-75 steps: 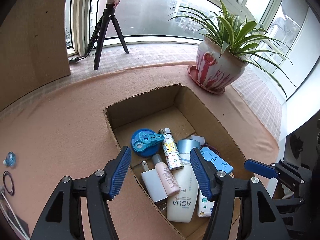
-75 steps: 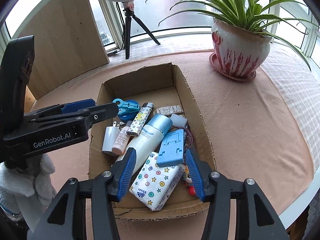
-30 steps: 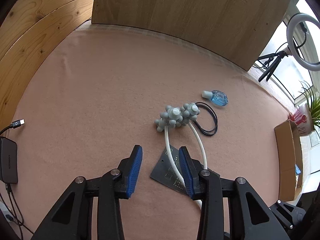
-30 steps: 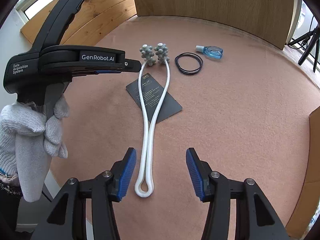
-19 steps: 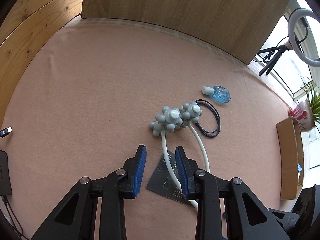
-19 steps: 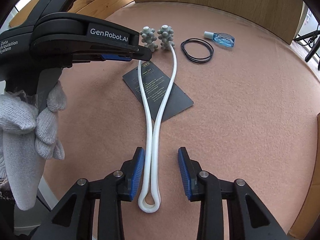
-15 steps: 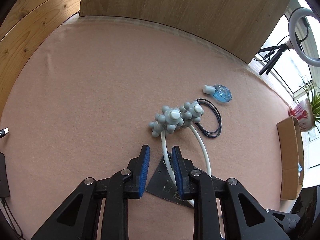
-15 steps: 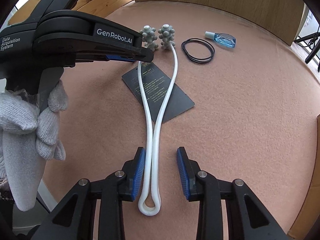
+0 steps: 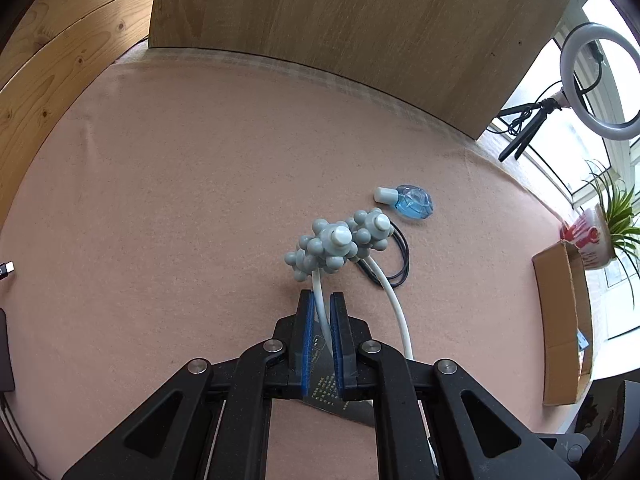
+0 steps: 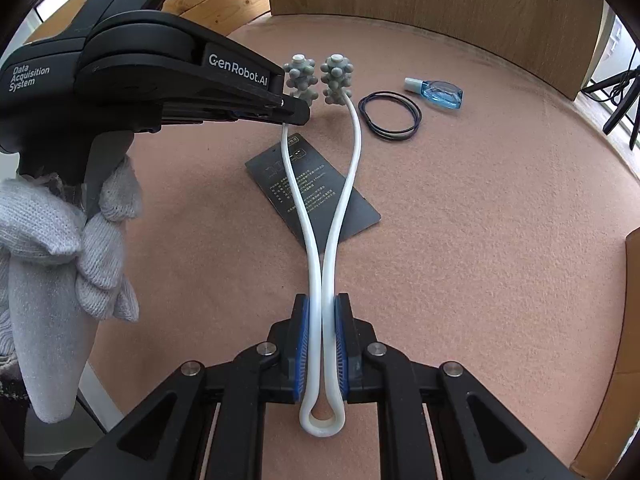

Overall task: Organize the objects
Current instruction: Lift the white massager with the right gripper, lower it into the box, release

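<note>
A white looped neck massager with two grey knobbed heads (image 9: 332, 246) lies along the pink cloth, across a black printed card (image 10: 352, 208). My left gripper (image 9: 321, 300) is closing, its blue pads pressing on one white arm just behind the heads. Seen from the right wrist, its tip (image 10: 294, 114) sits at that same arm beside the knobbed heads (image 10: 336, 80). My right gripper (image 10: 322, 304) is closing too, its pads squeezing both white arms together just ahead of the loop end.
A black hair-tie ring (image 10: 390, 120) and a small blue bottle (image 10: 440, 94) lie beyond the heads. A cardboard box (image 9: 560, 320) and a potted plant (image 9: 596, 240) stand at the right. A wooden board (image 9: 360, 20) backs the cloth. A gloved hand (image 10: 60, 240) holds the left gripper.
Both grippers have closed from wide open onto the massager: the left onto one arm near the heads, the right onto both arms near the loop. Neither hand has shifted much.
</note>
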Demonstrator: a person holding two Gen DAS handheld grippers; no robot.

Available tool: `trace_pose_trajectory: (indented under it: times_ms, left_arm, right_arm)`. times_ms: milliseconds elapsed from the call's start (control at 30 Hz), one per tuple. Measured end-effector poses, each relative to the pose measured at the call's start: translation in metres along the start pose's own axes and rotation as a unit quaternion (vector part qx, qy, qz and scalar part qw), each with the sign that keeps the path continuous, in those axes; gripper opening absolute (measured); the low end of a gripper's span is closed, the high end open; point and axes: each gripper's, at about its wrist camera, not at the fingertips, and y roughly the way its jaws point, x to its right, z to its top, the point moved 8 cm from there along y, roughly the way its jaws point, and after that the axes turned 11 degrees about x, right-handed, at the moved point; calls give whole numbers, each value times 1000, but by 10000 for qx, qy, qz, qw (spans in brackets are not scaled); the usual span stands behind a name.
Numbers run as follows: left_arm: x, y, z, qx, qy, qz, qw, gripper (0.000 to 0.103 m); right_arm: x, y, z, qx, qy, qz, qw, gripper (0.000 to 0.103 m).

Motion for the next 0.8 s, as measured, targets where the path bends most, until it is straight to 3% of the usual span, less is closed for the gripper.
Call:
trace_pose_trajectory:
  times_ms: [333, 800]
  left_arm:
    - [83, -9, 19, 280, 358, -476, 9978, 8]
    - [271, 13, 17, 315, 1172, -1341, 9835, 8]
  right_arm:
    - [32, -42, 0, 431, 261, -273, 9984, 11]
    - [155, -114, -24, 885, 998, -998, 9860, 11]
